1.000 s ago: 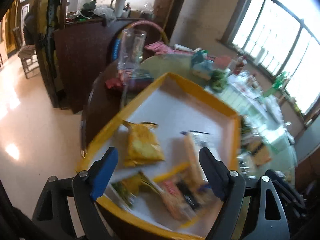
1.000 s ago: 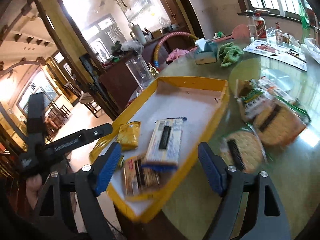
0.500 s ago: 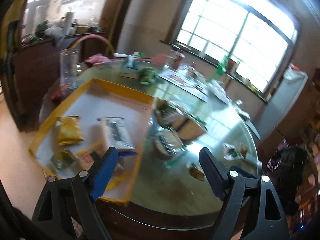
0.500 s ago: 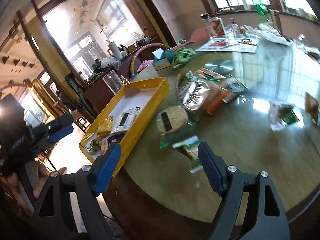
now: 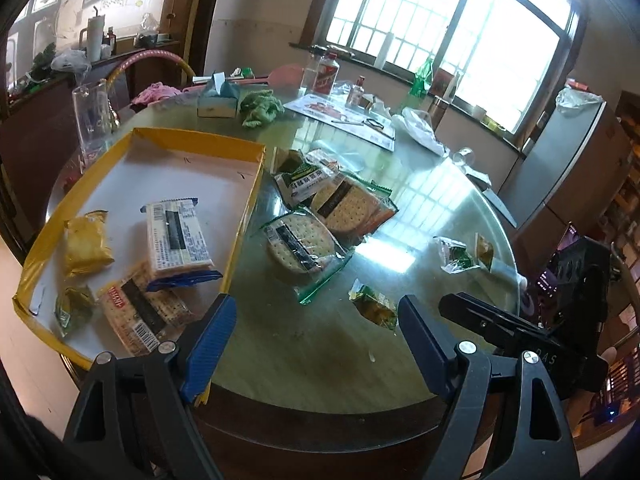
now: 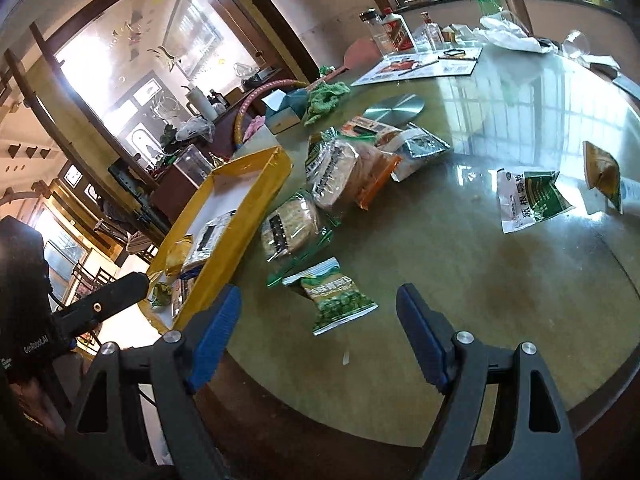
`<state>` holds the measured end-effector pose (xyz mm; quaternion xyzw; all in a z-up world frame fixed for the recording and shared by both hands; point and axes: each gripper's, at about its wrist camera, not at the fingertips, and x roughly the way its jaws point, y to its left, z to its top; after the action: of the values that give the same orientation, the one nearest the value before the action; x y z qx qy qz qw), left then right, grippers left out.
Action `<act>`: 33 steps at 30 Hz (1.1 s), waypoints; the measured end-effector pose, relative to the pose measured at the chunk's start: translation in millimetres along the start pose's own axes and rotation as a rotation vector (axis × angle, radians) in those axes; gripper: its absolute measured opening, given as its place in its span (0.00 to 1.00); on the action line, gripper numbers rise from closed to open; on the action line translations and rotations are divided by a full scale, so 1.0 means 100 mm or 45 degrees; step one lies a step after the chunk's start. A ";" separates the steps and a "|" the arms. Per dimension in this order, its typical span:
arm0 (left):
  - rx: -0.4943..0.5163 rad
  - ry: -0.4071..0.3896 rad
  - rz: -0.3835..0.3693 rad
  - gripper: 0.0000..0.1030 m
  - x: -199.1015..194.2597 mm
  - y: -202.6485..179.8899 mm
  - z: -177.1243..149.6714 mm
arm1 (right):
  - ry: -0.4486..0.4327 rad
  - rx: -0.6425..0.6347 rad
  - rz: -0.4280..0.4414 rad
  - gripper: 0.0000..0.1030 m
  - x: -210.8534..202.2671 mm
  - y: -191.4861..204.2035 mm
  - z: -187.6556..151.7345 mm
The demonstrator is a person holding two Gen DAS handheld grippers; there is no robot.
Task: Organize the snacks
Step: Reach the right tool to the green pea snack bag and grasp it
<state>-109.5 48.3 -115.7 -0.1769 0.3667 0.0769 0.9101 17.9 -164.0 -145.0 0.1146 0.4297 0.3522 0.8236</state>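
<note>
A yellow-rimmed tray (image 5: 240,216) (image 6: 256,196) lies at the table's left edge, holding a cracker pack (image 5: 176,238), a yellow pouch (image 5: 86,242), a second cracker pack (image 5: 140,312) and a small green packet (image 5: 72,308). On the glass beside it lie round cracker packs (image 5: 300,242) (image 6: 290,226) and a heap of further packs (image 5: 344,200) (image 6: 348,168). A small green snack packet (image 5: 374,308) (image 6: 336,294) lies nearest. My left gripper (image 5: 312,336) is open over the near table edge. My right gripper (image 6: 318,328) is open just short of that green packet, holding nothing.
Farther right lie a green-and-white bag (image 6: 528,198) and a yellow pouch (image 6: 602,170). A tissue box (image 5: 218,98), green cloth (image 5: 260,106), bottles (image 5: 324,74) and papers (image 5: 344,114) crowd the far side. A glass jug (image 5: 94,118) stands behind the tray.
Both views have swung right from the tray to the open glass tabletop. The small green packet now lies just ahead of the right gripper. Both grippers stay open.
</note>
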 end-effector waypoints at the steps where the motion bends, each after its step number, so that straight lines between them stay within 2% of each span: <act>1: -0.004 0.010 -0.003 0.81 0.04 0.01 -0.01 | 0.009 -0.001 -0.006 0.78 0.03 -0.01 0.01; 9: -0.023 0.067 -0.020 0.81 0.21 0.06 0.02 | 0.019 -0.004 -0.017 0.78 0.14 -0.13 0.03; 17: -0.037 0.079 -0.013 0.81 0.30 0.11 0.08 | 0.054 -0.018 -0.006 0.78 0.26 -0.17 0.09; 27: 0.036 0.102 0.000 0.81 0.38 0.07 0.08 | 0.096 -0.043 0.051 0.77 0.36 -0.13 0.07; 33: -0.056 0.130 -0.036 0.81 0.44 0.17 0.15 | 0.111 -0.072 0.039 0.76 0.40 -0.04 0.09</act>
<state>-72.9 69.6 -141.1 -0.2057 0.4084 0.0628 0.8871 42.2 -138.6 -167.1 0.0824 0.4534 0.3813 0.8014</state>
